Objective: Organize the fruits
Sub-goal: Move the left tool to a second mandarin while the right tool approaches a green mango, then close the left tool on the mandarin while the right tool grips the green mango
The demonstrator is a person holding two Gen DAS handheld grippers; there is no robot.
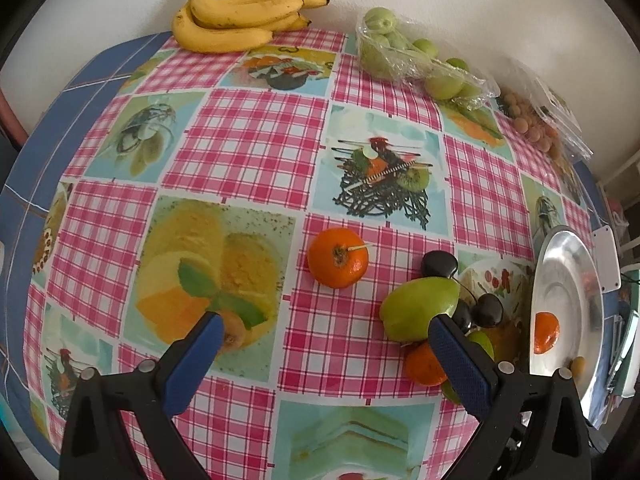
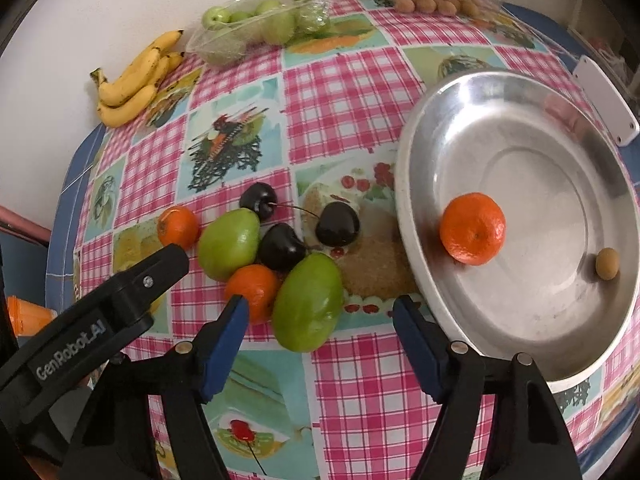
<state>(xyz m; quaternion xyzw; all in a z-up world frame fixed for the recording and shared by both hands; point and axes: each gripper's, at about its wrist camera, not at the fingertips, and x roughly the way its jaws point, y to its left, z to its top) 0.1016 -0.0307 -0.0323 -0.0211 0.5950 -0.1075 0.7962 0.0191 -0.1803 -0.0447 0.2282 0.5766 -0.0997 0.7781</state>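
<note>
My right gripper [image 2: 322, 312] is open and points down at a cluster of fruit, with a green mango-like fruit [image 2: 308, 304] lying between its blue fingers; neither pad touches it. Around it lie a second green fruit [image 2: 230, 242], two tangerines [image 2: 252, 290] [image 2: 178, 226] and three dark cherries [image 2: 280, 248]. The metal plate [image 2: 404, 200] to the right holds one tangerine [image 2: 472, 228] and a small brown fruit [image 2: 607, 264]. My left gripper [image 1: 324, 324] is open over bare tablecloth below a lone tangerine [image 1: 338, 258]. A small yellowish fruit [image 1: 234, 336] sits at its left fingertip.
Bananas [image 1: 240, 20], a plastic bag of green fruits [image 1: 400, 48] and a packet of small brown fruits [image 1: 532, 124] line the wall at the back. A white flat device [image 2: 604, 100] lies beyond the plate. The table's blue-edged rim [image 1: 36, 168] curves down the left.
</note>
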